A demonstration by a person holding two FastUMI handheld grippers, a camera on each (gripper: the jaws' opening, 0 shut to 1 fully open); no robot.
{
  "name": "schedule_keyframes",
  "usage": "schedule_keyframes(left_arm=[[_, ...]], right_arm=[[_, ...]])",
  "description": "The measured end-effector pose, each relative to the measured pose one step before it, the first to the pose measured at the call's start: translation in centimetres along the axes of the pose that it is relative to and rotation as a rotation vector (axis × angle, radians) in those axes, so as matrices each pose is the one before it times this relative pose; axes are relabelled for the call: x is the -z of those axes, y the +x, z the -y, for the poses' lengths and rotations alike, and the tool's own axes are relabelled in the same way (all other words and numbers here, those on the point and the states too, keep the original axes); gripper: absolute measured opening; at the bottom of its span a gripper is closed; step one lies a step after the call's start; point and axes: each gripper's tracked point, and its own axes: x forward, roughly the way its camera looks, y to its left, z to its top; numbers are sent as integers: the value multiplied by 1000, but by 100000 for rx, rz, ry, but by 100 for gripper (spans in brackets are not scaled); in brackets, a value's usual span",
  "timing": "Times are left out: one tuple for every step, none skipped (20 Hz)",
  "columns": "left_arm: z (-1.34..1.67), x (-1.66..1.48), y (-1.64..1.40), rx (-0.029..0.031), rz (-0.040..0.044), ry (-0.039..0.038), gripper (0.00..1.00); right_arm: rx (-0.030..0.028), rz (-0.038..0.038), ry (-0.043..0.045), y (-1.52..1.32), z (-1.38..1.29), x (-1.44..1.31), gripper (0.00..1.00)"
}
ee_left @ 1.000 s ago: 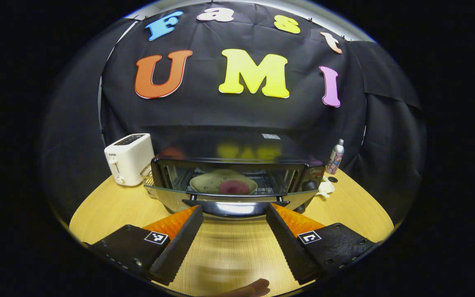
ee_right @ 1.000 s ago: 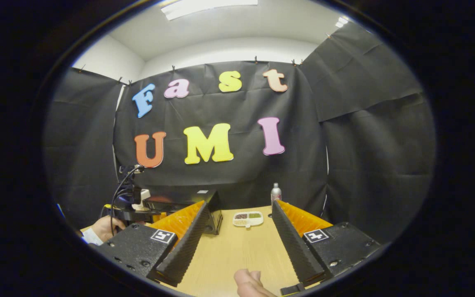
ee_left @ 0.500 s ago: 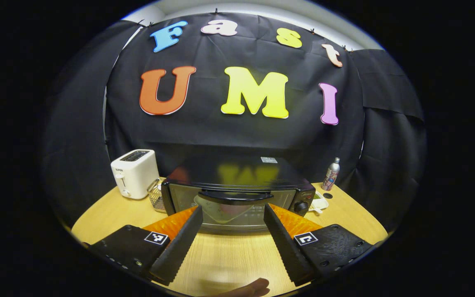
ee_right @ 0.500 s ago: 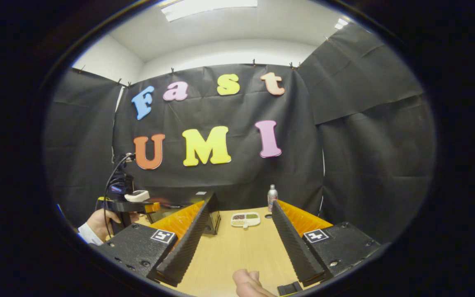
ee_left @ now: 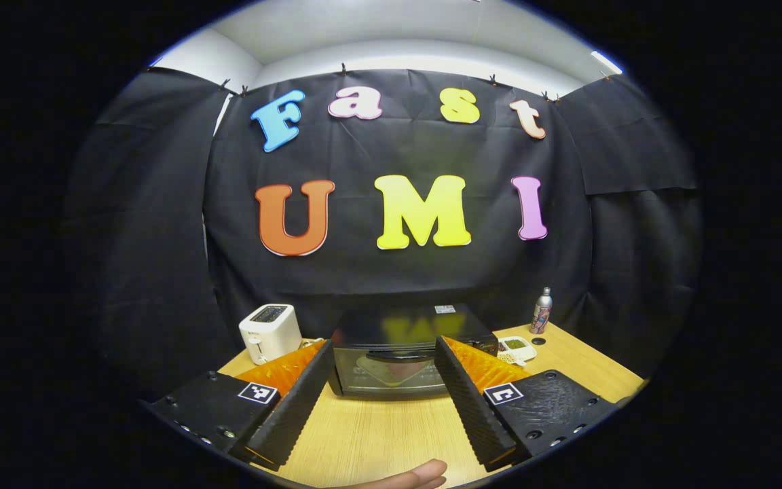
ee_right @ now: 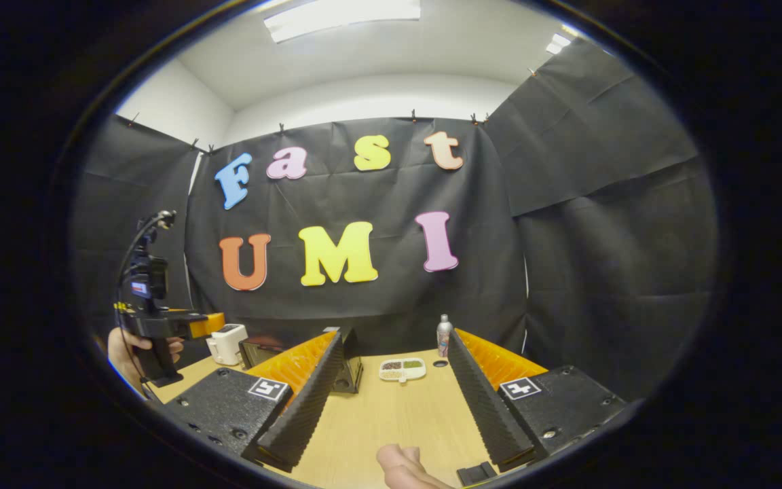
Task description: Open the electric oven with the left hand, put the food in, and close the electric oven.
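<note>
1. The electric oven (ee_left: 391, 350) stands at the middle of the wooden table (ee_left: 377, 435), toward the back, with its door up and flush against the front. Through the glass a plate of food (ee_left: 391, 370) shows faintly inside. Judged from that, the loading and closing are done, and what is left is to draw clear and come to rest.

2. In the left gripper view the oven sits at twelve o'clock from the left gripper (ee_left: 381, 397), well apart from its fingers. The jaws stand wide and grasp nothing. To finish well, keep them spread and back off along that same line, so that neither finger catches the door handle (ee_left: 391, 354) and tugs it open.

3. In the right gripper view the right gripper (ee_right: 391, 401) hangs over bare table, jaws also wide and empty, with the oven's corner (ee_right: 347, 353) at about eleven o'clock behind its left finger. It has no job here and is best held level and quiet.

4. Farther out: a white toaster (ee_left: 269, 331) at ten o'clock of the oven, a divided snack dish (ee_left: 516, 346) at three o'clock, a small bottle (ee_left: 542, 310) at two o'clock beyond it. None is near a retreat path, so a straight pull-back should disturb nothing.

5. One check worth making is that the door has seated fully; the top seam is too dark to tell.
</note>
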Motion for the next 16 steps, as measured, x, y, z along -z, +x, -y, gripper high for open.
schedule_keyframes(left_arm=[[254, -898, -1755, 97, 1747, 224, 95], [99, -914, -1665, 197, 2111, 28, 95], [57, -862, -1516, -120, 2297, 300, 95], [179, -702, -1766, -75, 2073, 137, 94], [48, -256, -1393, -335, 1181, -128, 94], [-139, -291, -1580, -752, 775, -634, 94], [-154, -29, -1361, -738, 514, -750, 95], [94, 25, -1228, 209, 472, -576, 95], [152, 212, -1032, 177, 625, 318, 95], [-51, 488, -953, -377, 103, 513, 100], [-252, 524, -900, -1211, 377, 368, 95], [-269, 422, -734, -1485, 529, -198, 95], [-179, 465, -667, -948, 305, -613, 95], [-142, 332, -575, -726, 409, -1231, 95], [43, 110, -319, 298, 149, -606, 95], [220, 191, -232, 1412, -263, 277, 95]], right_arm=[[285, 1043, 104, -185, -115, -298, 96], [371, 979, 54, -156, -77, -342, 96], [104, 1082, 98, -303, -198, -460, 95], [-208, 1242, 90, -251, -362, -434, 96], [-448, 1071, -181, -328, -305, -426, 96], [-860, 590, -576, -297, -300, -127, 96], [-255, 288, -340, -308, -252, -173, 95], [64, 115, -178, -111, 56, 7, 95], [24, 305, 126, -140, -147, -180, 95], [280, 66, 160, 20, -1, 22, 95], [146, -34, 547, 110, -79, 63, 95], [64, 34, 869, 87, -114, 6, 95], [-10, -624, 784, 127, -107, 200, 95], [-610, -703, 836, 66, -197, 294, 95], [-1084, -792, 703, 52, -318, 132, 95], [-687, -823, 601, 124, -123, 260, 95]])
